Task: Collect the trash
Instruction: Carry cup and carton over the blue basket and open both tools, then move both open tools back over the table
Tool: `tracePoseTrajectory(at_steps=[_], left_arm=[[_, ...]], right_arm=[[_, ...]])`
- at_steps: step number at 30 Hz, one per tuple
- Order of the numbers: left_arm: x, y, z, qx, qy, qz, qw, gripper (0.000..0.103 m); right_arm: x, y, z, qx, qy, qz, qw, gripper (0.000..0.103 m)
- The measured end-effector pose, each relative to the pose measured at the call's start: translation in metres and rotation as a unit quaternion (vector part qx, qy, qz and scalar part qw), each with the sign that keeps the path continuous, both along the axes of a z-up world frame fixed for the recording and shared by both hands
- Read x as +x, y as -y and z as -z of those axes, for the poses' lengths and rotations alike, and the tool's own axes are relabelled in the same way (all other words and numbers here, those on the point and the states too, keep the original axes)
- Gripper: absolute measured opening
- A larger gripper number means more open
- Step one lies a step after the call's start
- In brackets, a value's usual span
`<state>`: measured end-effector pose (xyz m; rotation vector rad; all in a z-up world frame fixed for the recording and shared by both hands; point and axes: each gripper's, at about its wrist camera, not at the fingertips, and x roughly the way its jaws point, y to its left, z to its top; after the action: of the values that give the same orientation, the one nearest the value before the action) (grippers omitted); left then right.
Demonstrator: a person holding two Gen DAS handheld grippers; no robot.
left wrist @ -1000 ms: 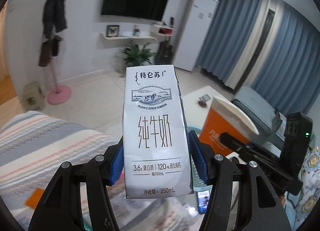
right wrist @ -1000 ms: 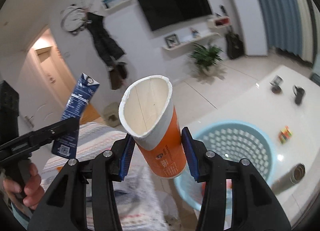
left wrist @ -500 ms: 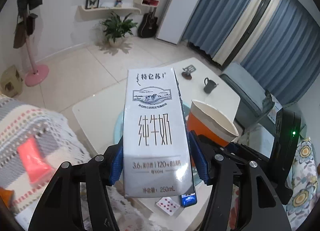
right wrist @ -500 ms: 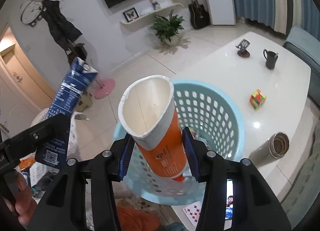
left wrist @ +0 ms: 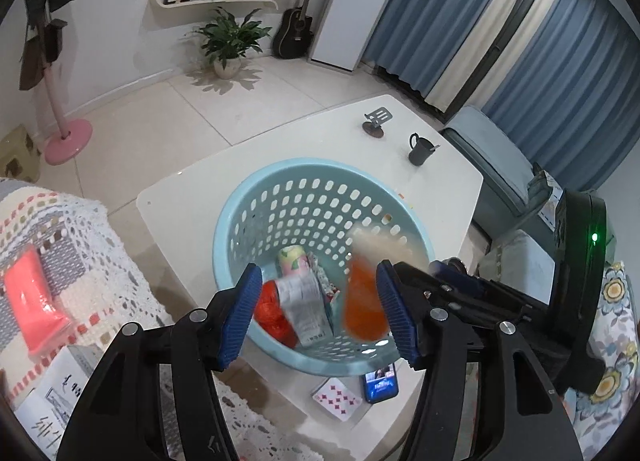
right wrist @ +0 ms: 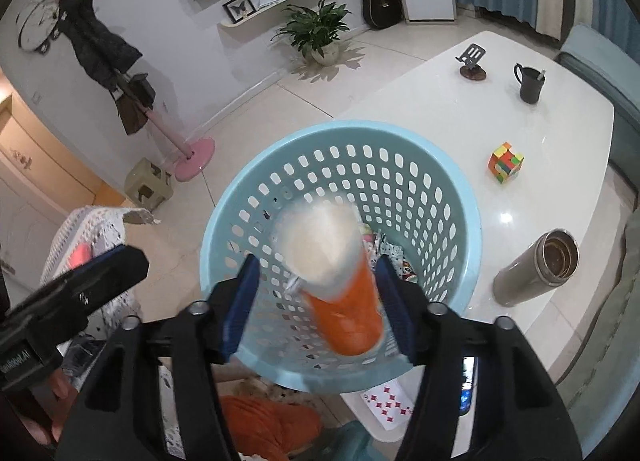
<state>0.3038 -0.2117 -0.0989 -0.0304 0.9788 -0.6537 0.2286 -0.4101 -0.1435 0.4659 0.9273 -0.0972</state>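
A light-blue perforated basket [left wrist: 320,165] [right wrist: 340,127] stands on the white table [left wrist: 240,165]. The white milk carton [left wrist: 306,311] lies inside it among other trash, beside a red wrapper [left wrist: 272,309]. My left gripper [left wrist: 318,313] hovers over the basket's near rim, open, with nothing between its pads. My right gripper [right wrist: 316,305] is over the basket too, and its jaws are opening. The orange paper cup [right wrist: 340,293] [left wrist: 364,301] is blurred between them, dropping into the basket, with a gap at the left pad.
On the table stand a dark mug [left wrist: 418,149], a phone stand [left wrist: 378,123], a colour cube [right wrist: 505,162] and a steel flask [right wrist: 536,267]. A phone [left wrist: 380,381] and a playing card [left wrist: 338,399] lie by the basket. A crocheted blanket [left wrist: 80,261] lies at left.
Both grippers came down over the basket. The left one let go of the milk carton, which now lies inside. The right one's jaws widened and the cup is slipping out.
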Motion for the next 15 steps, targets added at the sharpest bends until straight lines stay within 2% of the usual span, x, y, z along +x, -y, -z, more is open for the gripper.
tracePoseTrajectory(at_steps=[10,15], left_arm=[[-0.021,-0.021,-0.021,-0.011,0.025,-0.012,0.9996,0.058],[-0.039,-0.039,-0.041,-0.022,0.045,-0.023,0.9985,0.058]], right_arm=[[-0.011,-0.012,-0.019,-0.016,0.017,-0.008,1.000,0.058],[-0.019,-0.038,-0.044,-0.039,0.046,-0.034,0.998,0.058]])
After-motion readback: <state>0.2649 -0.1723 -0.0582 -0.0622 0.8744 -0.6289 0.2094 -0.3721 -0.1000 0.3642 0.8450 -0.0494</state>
